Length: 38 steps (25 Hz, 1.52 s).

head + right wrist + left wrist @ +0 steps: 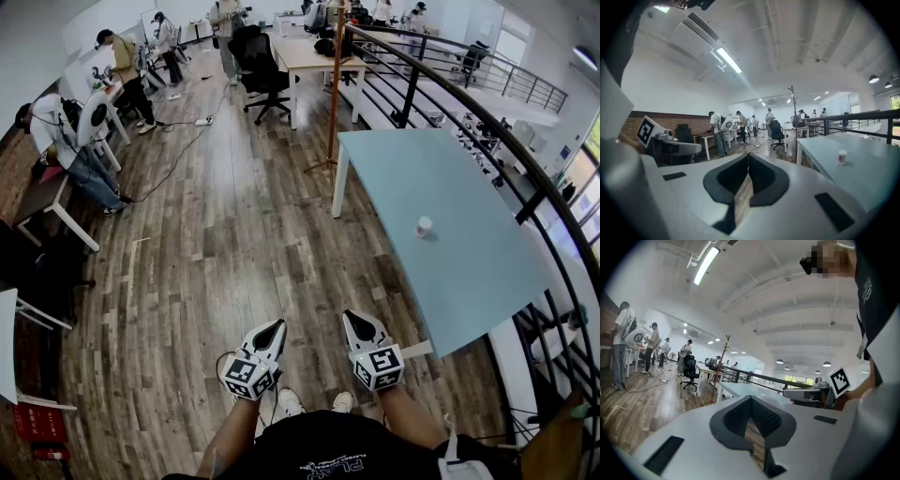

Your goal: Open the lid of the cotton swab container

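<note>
A small white cotton swab container (424,226) with a pinkish band stands alone, upright, on the pale blue table (441,272); the right gripper view shows the container (842,157) far off to the right. My left gripper (277,327) and right gripper (351,318) are held side by side over the wooden floor, close to my body and well short of the table. Both are shut with nothing between the jaws. In the left gripper view my left gripper (750,398) points across the room, the table edge (740,391) beyond it. My right gripper (748,153) points the same way.
A black railing (487,122) runs along the table's far side. A wooden coat stand (335,84) stands at the table's far corner. Behind it are a desk (314,58) and a black office chair (258,66). Several people work at desks at the left (66,141). Cables (178,141) cross the floor.
</note>
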Motion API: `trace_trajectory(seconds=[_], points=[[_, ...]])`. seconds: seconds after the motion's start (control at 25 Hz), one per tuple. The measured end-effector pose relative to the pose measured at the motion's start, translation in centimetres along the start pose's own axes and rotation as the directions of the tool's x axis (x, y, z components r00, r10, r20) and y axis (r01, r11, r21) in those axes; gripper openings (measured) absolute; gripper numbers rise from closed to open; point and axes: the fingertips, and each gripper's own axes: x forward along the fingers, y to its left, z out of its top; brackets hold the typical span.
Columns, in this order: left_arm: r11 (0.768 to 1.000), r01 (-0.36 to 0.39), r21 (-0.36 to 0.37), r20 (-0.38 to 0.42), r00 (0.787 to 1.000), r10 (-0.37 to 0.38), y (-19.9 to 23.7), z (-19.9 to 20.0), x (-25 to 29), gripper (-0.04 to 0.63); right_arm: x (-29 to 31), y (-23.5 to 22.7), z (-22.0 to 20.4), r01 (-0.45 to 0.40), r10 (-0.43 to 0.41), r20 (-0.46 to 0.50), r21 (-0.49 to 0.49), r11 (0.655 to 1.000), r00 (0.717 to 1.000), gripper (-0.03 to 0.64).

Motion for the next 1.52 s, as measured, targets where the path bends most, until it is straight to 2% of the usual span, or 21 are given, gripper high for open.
trace_trajectory(seconds=[0.44, 0.68, 1.08, 1.24, 1.52], points=[[1.0, -0.003, -0.005, -0.019, 1.0, 0.003, 2.3, -0.7, -0.2, 0.003, 1.9, 0.4, -0.7, 0.024, -0.024, -0.003, 0.029, 0.999, 1.0, 0.02], [1.0, -0.003, 0.002, -0.01, 1.0, 0.003, 5.0, -0.4, -0.8, 0.003, 3.6, 1.5, 0.4, 0.035, -0.044, 0.074, 0.117, 0.993, 0.996, 0.021], [1.0, 0.023, 0.011, 0.025, 0.999, -0.023, 7.3, 1.5, -0.2, 0.003, 5.0, 3.1, 1.5, 0.051, -0.057, 0.074, 0.074, 0.996, 0.996, 0.021], [0.999, 0.031, 0.02, 0.02, 0.999, -0.032, 8.2, 1.6, 1.2, 0.003, 5.6, 1.9, 1.4, 0.077, -0.083, 0.08, 0.077, 0.994, 0.993, 0.021], [0.999, 0.035, 0.03, 0.007, 0.999, -0.035, 9.9, 3.1, 5.8, 0.003, 8.5, -2.5, 3.5, 0.11, -0.122, 0.118, 0.102, 0.989, 0.986, 0.021]])
